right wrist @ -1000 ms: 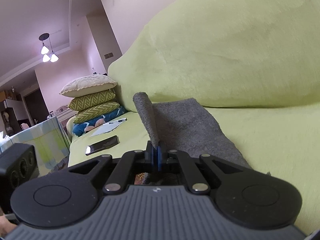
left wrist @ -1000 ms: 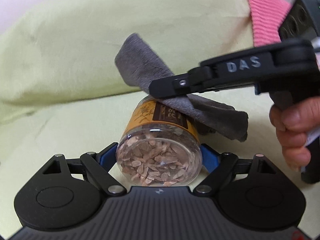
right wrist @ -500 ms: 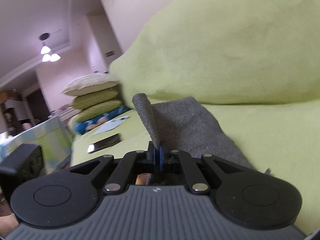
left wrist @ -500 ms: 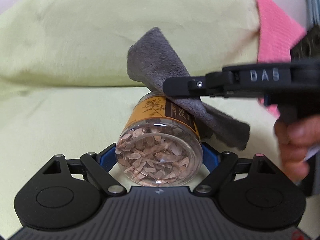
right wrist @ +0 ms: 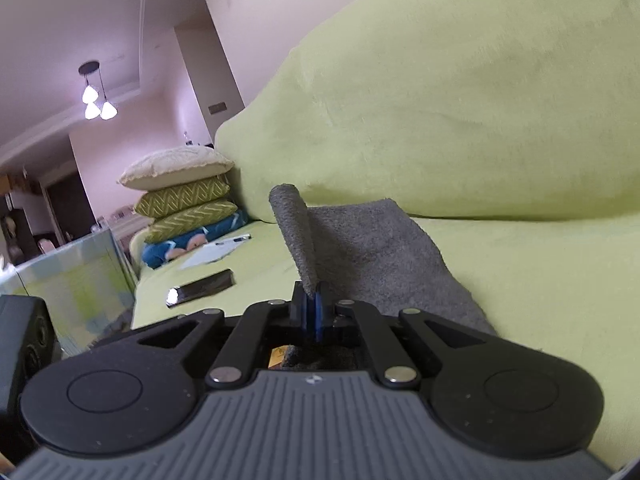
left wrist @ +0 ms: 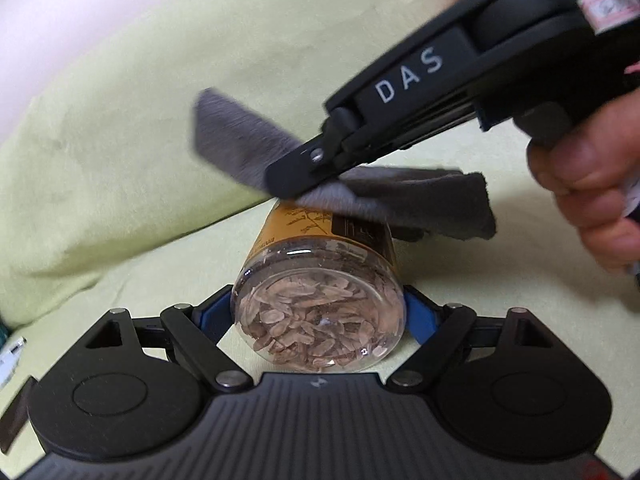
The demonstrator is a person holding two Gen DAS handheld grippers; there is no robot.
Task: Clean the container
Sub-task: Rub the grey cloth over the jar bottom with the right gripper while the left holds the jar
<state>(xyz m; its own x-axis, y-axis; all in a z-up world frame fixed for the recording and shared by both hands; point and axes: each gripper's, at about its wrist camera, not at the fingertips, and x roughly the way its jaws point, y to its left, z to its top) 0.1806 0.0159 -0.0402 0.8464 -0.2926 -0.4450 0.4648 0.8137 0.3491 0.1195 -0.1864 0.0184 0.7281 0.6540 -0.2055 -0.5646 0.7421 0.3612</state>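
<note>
The left gripper (left wrist: 320,312) squeezes the jar (left wrist: 320,304) lying near on the green sofa (left wrist: 120,160), and the right gripper (left wrist: 288,178) (pinched tight on the grey cloth (left wrist: 400,200)) rubs its far top, so cleaning looks half done.

grey cloth (right wrist: 360,248) in right claw (right wrist: 311,308)

The jar (left wrist: 320,312) lies on its side between the left gripper's (left wrist: 318,316) jaws, above the sofa seat (left wrist: 500,300). The cloth (left wrist: 400,200), pinched in the right gripper's (right wrist: 311,308) jaws, drapes over the jar's far end. Left of those jaws, a phone (right wrist: 202,292) lies on the seat before stacked pillows (right wrist: 180,200).
</note>
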